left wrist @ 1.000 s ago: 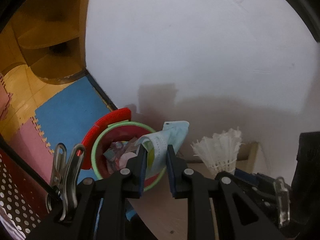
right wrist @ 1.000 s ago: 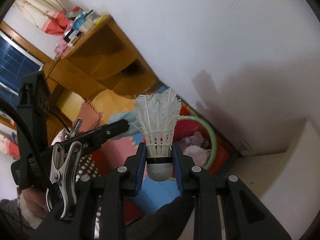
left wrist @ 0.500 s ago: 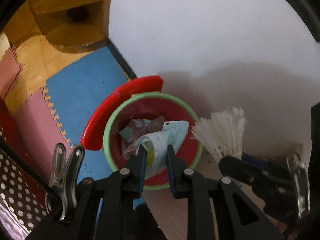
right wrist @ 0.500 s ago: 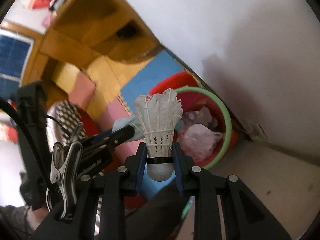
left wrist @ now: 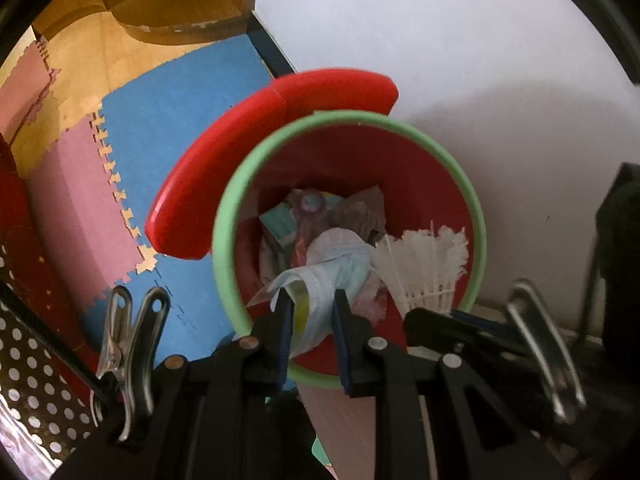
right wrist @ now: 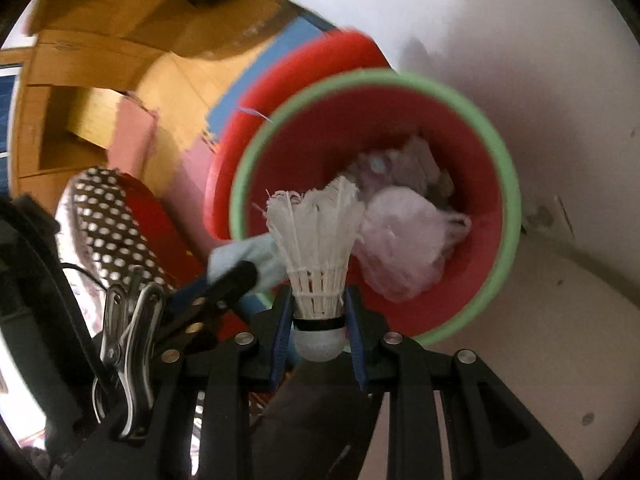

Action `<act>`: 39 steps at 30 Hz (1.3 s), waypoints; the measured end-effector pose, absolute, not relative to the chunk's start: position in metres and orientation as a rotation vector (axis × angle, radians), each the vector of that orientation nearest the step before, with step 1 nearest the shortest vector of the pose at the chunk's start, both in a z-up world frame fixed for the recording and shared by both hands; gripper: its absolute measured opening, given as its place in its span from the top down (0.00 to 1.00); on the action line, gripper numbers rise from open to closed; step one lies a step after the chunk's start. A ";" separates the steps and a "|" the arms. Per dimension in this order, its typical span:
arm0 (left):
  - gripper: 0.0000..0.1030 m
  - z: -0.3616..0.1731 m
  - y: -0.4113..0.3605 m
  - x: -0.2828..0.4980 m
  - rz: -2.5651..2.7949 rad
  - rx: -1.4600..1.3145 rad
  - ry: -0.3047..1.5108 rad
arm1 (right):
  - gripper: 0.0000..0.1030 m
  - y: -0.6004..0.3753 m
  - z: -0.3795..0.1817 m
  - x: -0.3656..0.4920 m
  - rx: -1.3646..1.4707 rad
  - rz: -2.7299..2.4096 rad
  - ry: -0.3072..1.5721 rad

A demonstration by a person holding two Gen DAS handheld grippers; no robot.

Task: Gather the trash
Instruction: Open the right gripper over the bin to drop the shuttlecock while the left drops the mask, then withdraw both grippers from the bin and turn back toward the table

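Two grippers over one red bin (left wrist: 420, 168) by the white wall (left wrist: 460, 40): in the left wrist view the left gripper (left wrist: 308, 320) is clamped on a crumpled blue face mask (left wrist: 340, 268) above the near rim, blue and pink foam mats (left wrist: 168, 112) alongside. Right wrist view, the right gripper (right wrist: 318, 322) pinches a white shuttlecock (right wrist: 316, 248) by its cork over the near rim, trash (right wrist: 404, 240) inside; no readable writing anywhere.

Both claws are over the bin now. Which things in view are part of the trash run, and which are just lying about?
Part of the job:
- face mask, held in the left claw
- shuttlecock, held in the right claw
- red bin with green rim, trash already inside

Lying about:
- foam floor mats
- wooden furniture
- polka-dot cloth
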State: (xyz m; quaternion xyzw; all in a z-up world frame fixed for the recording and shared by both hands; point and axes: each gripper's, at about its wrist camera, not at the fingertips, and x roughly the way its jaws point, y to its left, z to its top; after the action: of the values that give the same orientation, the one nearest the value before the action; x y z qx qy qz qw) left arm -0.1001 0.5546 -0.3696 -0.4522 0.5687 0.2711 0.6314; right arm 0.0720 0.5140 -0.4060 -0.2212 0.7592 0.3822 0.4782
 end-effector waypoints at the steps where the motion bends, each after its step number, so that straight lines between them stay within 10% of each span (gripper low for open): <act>1: 0.82 -0.373 0.553 -0.099 0.613 -1.038 1.302 | 0.74 0.513 -0.411 0.073 -0.544 0.920 1.863; 28: 0.77 -0.396 0.557 -0.089 0.581 -1.038 1.356 | 0.74 0.477 -0.451 0.099 -0.389 0.642 2.015; 39: 0.35 -0.384 0.573 -0.088 0.626 -1.038 1.336 | 0.71 0.474 -0.456 0.104 -0.256 0.611 2.057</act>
State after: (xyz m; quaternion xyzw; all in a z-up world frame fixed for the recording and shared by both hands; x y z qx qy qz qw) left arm -0.0883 0.5734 -0.3840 -0.4513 0.5811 0.2724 0.6200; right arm 0.1036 0.4736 -0.4557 -0.1044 0.8397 0.2495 0.4709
